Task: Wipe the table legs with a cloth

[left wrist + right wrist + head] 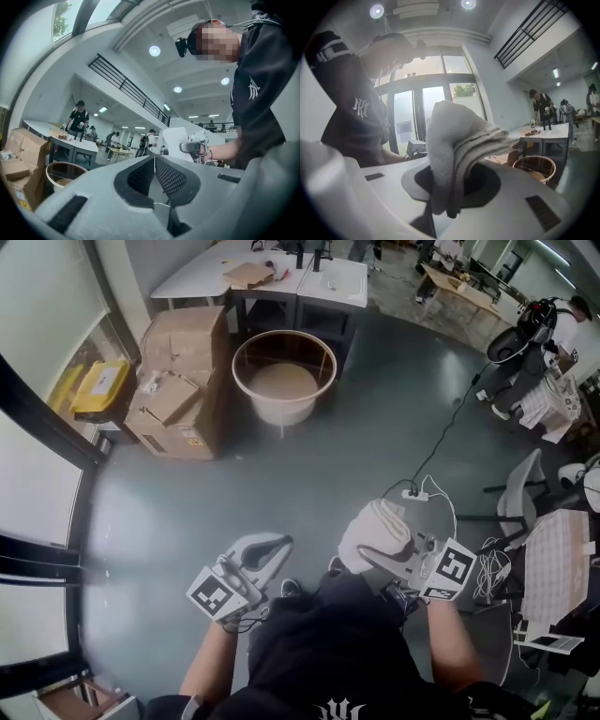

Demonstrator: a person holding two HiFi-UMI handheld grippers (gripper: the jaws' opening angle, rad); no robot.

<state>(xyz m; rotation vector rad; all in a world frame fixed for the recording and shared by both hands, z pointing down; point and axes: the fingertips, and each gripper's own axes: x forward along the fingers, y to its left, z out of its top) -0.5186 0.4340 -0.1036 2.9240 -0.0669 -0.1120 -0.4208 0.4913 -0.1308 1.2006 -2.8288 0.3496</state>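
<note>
Grey floor [328,442] is filling most of the head view, with tall windows running down the left edge. At the upper left, a yellow box [99,385] is sitting beside a stack of cardboard boxes [180,381]. Just right of them, a round tub [283,379] is standing on the floor. Behind it, at the top centre, a white desk [216,268] is carrying a few small items, and its dark legs are showing below the top.

At the lower centre-left of the frame, the left gripper [265,547] is pointing up and to the right. In the left gripper view, its jaws are pressing together with nothing between them.

To its right, the right gripper [386,559] is clamping a folded white cloth [375,531]. In the right gripper view, the cloth [454,136] is sticking up from between the jaws, its layers fanning out to the right. Both grippers are hovering low in the frame, well apart from the desk.

Further right, a power strip [413,493] is lying on the floor with white cables trailing from it. A grey chair [521,495] is standing near the right edge.
</note>
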